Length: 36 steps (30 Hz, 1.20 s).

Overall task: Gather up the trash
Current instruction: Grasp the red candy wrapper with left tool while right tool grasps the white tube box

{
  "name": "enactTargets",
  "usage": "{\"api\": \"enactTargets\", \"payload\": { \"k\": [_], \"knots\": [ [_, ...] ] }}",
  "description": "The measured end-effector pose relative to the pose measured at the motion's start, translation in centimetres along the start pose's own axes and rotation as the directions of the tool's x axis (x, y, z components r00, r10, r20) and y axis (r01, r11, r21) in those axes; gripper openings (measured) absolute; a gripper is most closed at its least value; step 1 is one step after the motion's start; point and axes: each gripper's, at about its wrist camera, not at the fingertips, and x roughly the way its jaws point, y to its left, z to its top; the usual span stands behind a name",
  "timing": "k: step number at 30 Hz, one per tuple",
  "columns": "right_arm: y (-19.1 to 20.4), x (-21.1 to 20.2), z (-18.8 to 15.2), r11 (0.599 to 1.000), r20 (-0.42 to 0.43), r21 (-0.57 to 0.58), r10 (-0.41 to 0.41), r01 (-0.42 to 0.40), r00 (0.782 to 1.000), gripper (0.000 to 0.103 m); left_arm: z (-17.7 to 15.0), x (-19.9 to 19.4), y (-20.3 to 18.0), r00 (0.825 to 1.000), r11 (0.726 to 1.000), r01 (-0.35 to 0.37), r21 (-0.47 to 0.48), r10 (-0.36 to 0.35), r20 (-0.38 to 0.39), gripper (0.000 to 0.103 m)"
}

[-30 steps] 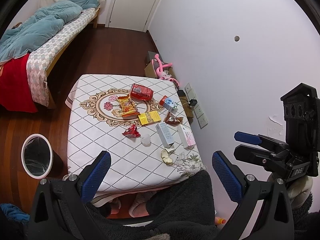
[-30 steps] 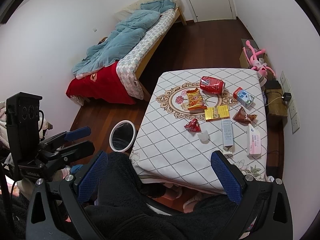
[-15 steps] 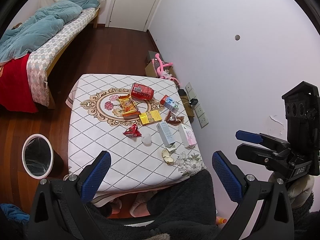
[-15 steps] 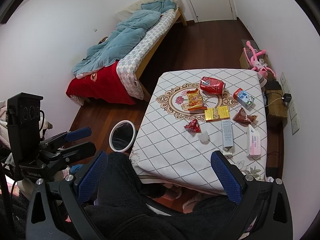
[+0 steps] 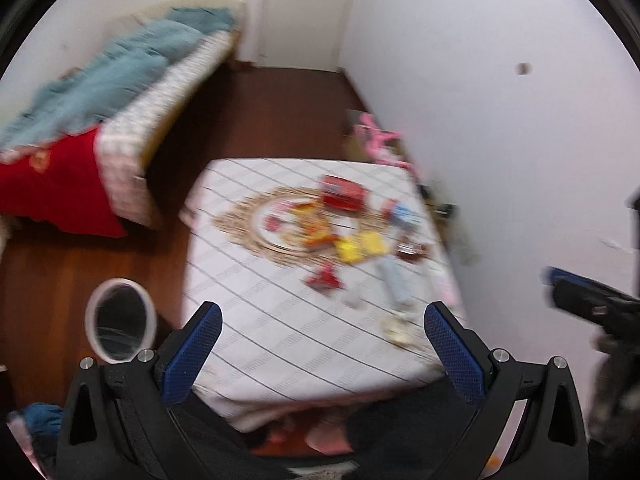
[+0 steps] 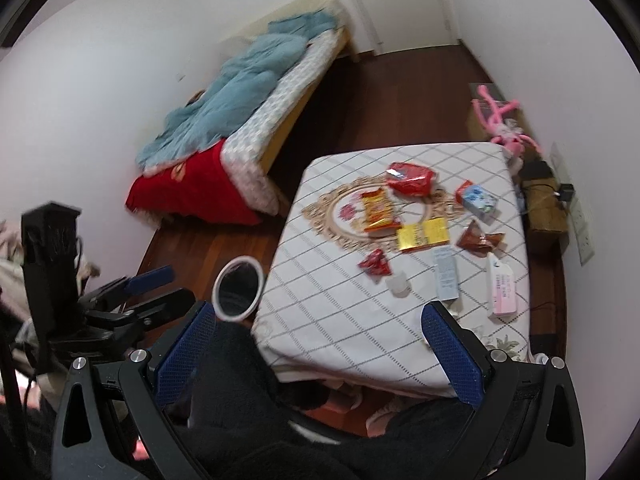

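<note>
Left wrist view is motion-blurred; I cannot read the wrappers on the table. Right gripper is cut by that frame's edge. Pink box print too small.

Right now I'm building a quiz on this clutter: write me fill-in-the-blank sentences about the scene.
1. The white-rimmed trash bin stands on the ____, beside the table.
2. Both the left gripper and the right gripper are ____ and hold nothing.
3. The pink plush toy lies beyond the table's ____ edge.

Missing: floor; open; far
</note>
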Motion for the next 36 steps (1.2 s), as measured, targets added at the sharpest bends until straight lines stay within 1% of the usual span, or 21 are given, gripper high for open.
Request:
{"api": "enactTargets", "payload": {
  "k": [2,3,6,7,9,12,16,18,20,23,24,25,26,27,28,29,30,31,32,34,36],
  "knots": [
    [-1.4,0.6,-0.1,0.998,0.026,0.032,-0.047,0.046,0.999,0.103,0.2,2.5,0.5,0.998,0.998,-0.057,-0.009,0.057,-0.003,0.103],
    [-2.4,1.1,0.0,0.995,0.041,0.053,-0.089,0.087,0.995,0.103,0.3,4.4,0.6,0.996,0.996,-0.087,-0.015,0.087,-0.019,0.103],
    [-5.6,3.2,0.0,0.976,0.057,0.107,-0.196,0.189,0.979,0.103,0.1,8.8,0.9,0.99,0.992,-0.128,-0.009,0.128,-0.063,0.103],
    [-6.8,4.1,0.0,0.968,0.053,0.127,-0.226,0.218,0.973,0.103,0.0,10.7,0.8,0.986,0.99,-0.141,-0.003,0.14,-0.093,0.103],
    [-9.8,6.3,-0.3,0.948,0.027,0.171,-0.278,0.27,0.96,0.103,-0.4,13.8,0.7,0.981,0.99,-0.139,0.0,0.137,-0.14,0.103],
    [-13.9,9.4,-0.6,0.919,-0.026,0.227,-0.325,0.322,0.945,0.103,-1.0,19.1,0.4,0.965,0.992,-0.13,0.004,0.127,-0.228,0.103],
    [-19.1,14.5,-0.9,0.883,-0.11,0.285,-0.357,0.374,0.928,0.103,-1.2,23.8,-0.2,0.947,0.995,-0.095,-0.008,0.088,-0.308,0.103],
    [-20.5,16.2,-1.4,0.87,-0.141,0.291,-0.373,0.399,0.917,0.103,-1.0,26.3,-0.7,0.94,0.996,-0.086,-0.015,0.076,-0.334,0.101],
    [-22.0,18.2,-1.6,0.859,-0.171,0.291,-0.387,0.422,0.906,0.102,-0.6,28.1,-1.0,0.936,0.996,-0.084,-0.016,0.073,-0.343,0.1],
    [-23.5,21.1,-1.7,0.844,-0.22,0.286,-0.403,0.454,0.888,0.097,-0.1,30.3,-1.4,0.933,0.996,-0.085,-0.003,0.079,-0.35,0.096],
    [-23.8,21.8,-1.7,0.841,-0.23,0.282,-0.407,0.461,0.884,0.097,0.0,31.0,-1.7,0.93,0.996,-0.085,0.007,0.081,-0.357,0.09],
    [-24.1,22.5,-1.6,0.838,-0.242,0.275,-0.414,0.471,0.878,0.097,0.1,31.4,-1.7,0.927,0.996,-0.086,0.016,0.086,-0.365,0.076],
    [-24.5,23.2,-1.5,0.835,-0.252,0.268,-0.422,0.481,0.871,0.097,0.1,32.0,-1.9,0.922,0.996,-0.09,0.029,0.094,-0.376,0.069],
    [-24.8,23.8,-1.3,0.832,-0.262,0.259,-0.429,0.491,0.865,0.096,0.1,32.5,-1.9,0.918,0.995,-0.094,0.036,0.1,-0.384,0.054],
    [-25.1,24.4,-1.2,0.828,-0.274,0.251,-0.436,0.501,0.857,0.096,0.0,32.9,-2.0,0.913,0.994,-0.096,0.043,0.105,-0.394,0.045],
    [-25.4,25.0,-1.2,0.824,-0.284,0.243,-0.443,0.511,0.85,0.096,0.0,33.1,-2.0,0.912,0.995,-0.093,0.046,0.104,-0.398,0.044],
    [-25.6,25.6,-1.1,0.821,-0.295,0.234,-0.451,0.521,0.843,0.094,0.0,33.0,-2.1,0.916,0.995,-0.092,0.047,0.103,-0.389,0.042],
    [-25.8,25.9,-1.1,0.818,-0.303,0.23,-0.455,0.528,0.837,0.091,0.1,32.9,-2.2,0.919,0.994,-0.093,0.052,0.106,-0.38,0.037],
    [-26.0,26.3,-1.2,0.815,-0.315,0.226,-0.457,0.533,0.832,0.09,0.1,32.6,-2.3,0.922,0.994,-0.092,0.061,0.109,-0.372,0.036],
    [-26.2,26.9,-1.2,0.811,-0.331,0.221,-0.46,0.541,0.824,0.083,0.1,32.2,-2.6,0.924,0.993,-0.096,0.075,0.117,-0.364,0.035],
    [-26.2,27.2,-1.3,0.806,-0.339,0.21,-0.47,0.553,0.815,0.079,-0.1,31.6,-2.9,0.927,0.991,-0.101,0.088,0.125,-0.353,0.03]
  ]
}}
